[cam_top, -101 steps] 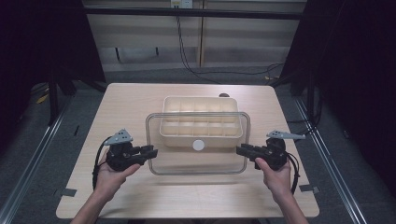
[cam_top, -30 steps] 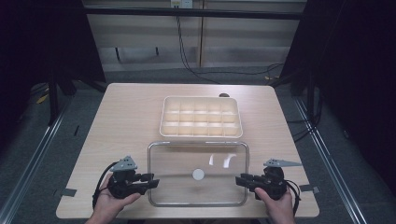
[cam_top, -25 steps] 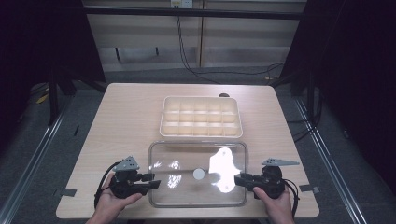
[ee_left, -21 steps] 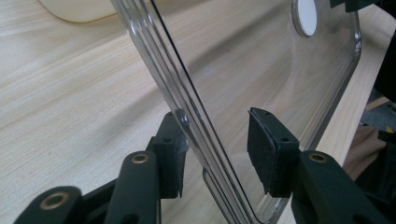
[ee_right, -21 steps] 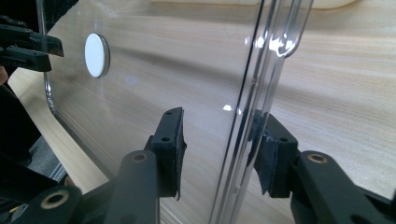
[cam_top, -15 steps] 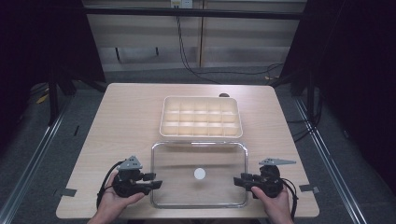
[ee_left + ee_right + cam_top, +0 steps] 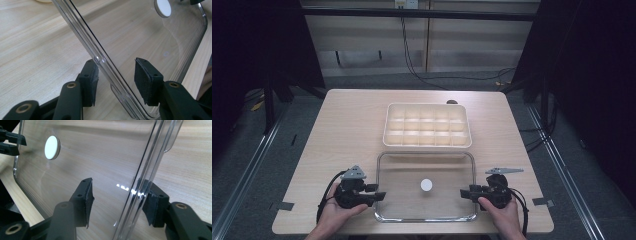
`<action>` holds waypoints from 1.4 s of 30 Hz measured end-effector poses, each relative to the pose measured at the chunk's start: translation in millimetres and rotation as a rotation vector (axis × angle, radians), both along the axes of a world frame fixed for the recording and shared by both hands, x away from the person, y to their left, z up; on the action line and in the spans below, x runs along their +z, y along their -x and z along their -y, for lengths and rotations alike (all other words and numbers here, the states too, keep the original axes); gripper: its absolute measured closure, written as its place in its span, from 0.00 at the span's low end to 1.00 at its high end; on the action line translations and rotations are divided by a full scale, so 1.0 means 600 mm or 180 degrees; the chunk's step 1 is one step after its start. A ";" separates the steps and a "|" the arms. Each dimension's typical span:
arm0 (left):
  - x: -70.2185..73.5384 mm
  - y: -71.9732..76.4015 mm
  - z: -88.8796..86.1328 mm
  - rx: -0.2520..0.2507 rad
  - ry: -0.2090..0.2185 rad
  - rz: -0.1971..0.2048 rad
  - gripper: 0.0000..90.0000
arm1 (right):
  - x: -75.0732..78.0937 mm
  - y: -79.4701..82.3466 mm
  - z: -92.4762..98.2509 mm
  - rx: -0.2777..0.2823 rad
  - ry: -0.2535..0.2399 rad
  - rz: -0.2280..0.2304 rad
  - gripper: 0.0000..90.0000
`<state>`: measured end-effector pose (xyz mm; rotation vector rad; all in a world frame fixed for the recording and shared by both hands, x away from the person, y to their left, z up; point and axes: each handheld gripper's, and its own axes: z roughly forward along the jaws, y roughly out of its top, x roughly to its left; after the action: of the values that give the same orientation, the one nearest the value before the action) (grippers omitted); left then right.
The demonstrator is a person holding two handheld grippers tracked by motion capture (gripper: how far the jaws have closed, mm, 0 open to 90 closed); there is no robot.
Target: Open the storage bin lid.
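Lid (image 7: 425, 189) lowered flat onto table (image 7: 342, 130) | left gripper (image 7: 377, 195), right gripper (image 7: 466, 192): jaws just opening, released

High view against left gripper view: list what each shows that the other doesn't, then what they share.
High view alone: the cream compartment tray beyond the lid, the whole table, both hands, and the right gripper at the lid's right edge.

Left gripper view alone: the left gripper close up, its pads apart, having just been opening, with the lid's rim between them.

Shared: the clear lid lying on the wood, with its white round button.
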<state>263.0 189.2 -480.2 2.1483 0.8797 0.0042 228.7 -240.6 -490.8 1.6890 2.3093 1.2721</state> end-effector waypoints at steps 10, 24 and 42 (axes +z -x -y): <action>-0.006 -0.005 0.003 0.0001 -0.0021 -0.0016 0.59 | -0.004 -0.004 -0.008 -0.0019 0.0152 -0.0005 0.43; -0.011 -0.008 0.003 0.0017 -0.0082 -0.0039 0.59 | -0.003 0.000 -0.014 -0.0077 0.0348 0.0061 0.39; -0.011 -0.011 0.005 0.0155 -0.0214 0.0006 0.46 | 0.001 0.000 0.021 -0.0279 0.0048 0.0128 0.41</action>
<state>269.7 186.3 -487.0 2.1882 0.9428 0.0613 228.8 -253.1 -490.0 1.7227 2.1913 1.2571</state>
